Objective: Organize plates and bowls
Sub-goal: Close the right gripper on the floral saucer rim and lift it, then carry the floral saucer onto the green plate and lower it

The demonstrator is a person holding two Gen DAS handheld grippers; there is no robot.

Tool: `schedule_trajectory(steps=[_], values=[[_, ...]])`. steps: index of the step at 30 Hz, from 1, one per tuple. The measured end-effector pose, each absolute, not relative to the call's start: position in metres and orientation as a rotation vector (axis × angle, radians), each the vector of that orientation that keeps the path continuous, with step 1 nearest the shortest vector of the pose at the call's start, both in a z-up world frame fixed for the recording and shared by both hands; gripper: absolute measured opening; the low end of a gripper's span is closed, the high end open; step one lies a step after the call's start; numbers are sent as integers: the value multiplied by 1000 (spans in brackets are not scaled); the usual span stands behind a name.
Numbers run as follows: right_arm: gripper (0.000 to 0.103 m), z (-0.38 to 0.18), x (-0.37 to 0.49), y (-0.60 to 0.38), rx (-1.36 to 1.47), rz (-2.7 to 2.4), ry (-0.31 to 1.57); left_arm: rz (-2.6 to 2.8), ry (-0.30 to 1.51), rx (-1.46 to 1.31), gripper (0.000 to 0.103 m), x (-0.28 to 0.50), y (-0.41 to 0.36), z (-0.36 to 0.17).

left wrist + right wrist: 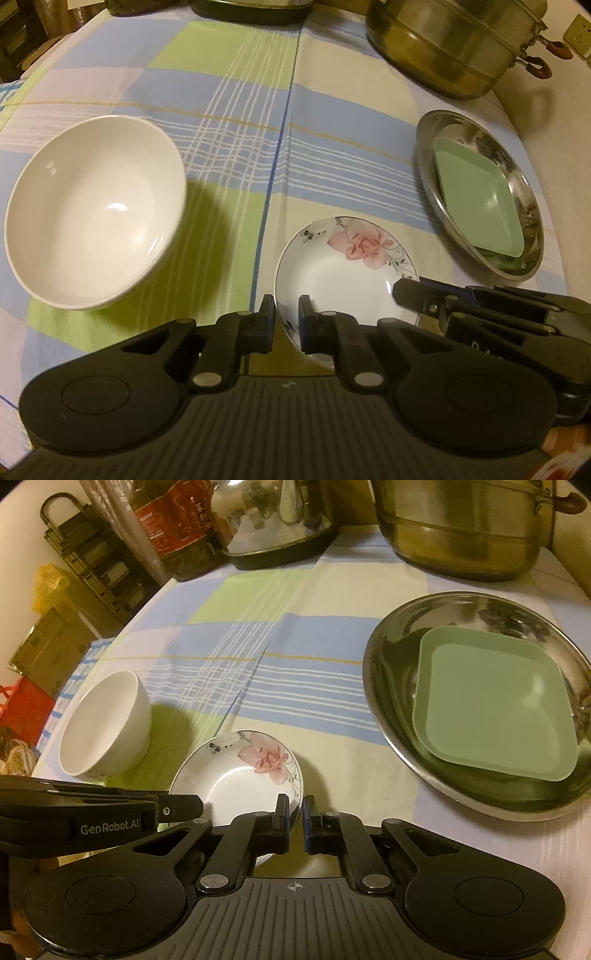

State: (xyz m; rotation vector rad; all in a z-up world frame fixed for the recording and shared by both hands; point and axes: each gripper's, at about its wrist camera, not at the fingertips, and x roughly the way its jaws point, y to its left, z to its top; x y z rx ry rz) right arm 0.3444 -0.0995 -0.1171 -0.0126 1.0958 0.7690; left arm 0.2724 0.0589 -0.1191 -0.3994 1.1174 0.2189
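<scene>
White porcelain, lily-printed: the floral dish (pixel 343 273) sits on the checked tablecloth (pixel 236 110), left gripper (pixel 286 314) and right gripper (pixel 295 818) both pinching its near rim. We judge lifting next, toward the green plate (pixel 495 701) in the steel pan (pixel 391 657).

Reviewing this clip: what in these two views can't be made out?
- Near rim of the flowered dish: hidden in both views by the gripper bodies.
- Right gripper pads: edge-on in the left view, so contact is unreadable there.
- Steel pot: cut off by the top edge in both views.
- Bottle label: too blurred to read, right view.
</scene>
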Motion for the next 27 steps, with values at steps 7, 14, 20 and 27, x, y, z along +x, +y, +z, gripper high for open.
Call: schedule_trajectory(steps=[7, 14, 20, 27], values=[[7, -104, 347, -109, 23, 744, 1091, 191, 1091, -392, 11, 279, 55, -104], [7, -84, 353, -126, 70, 710, 1074, 145, 1062, -376, 11, 289, 45, -87], [7, -74, 358, -142, 103, 674, 1058, 98, 1037, -354, 11, 304, 31, -76], [7, -66, 370, -170, 146, 604, 1043, 37, 1016, -319, 11, 326, 7, -70]])
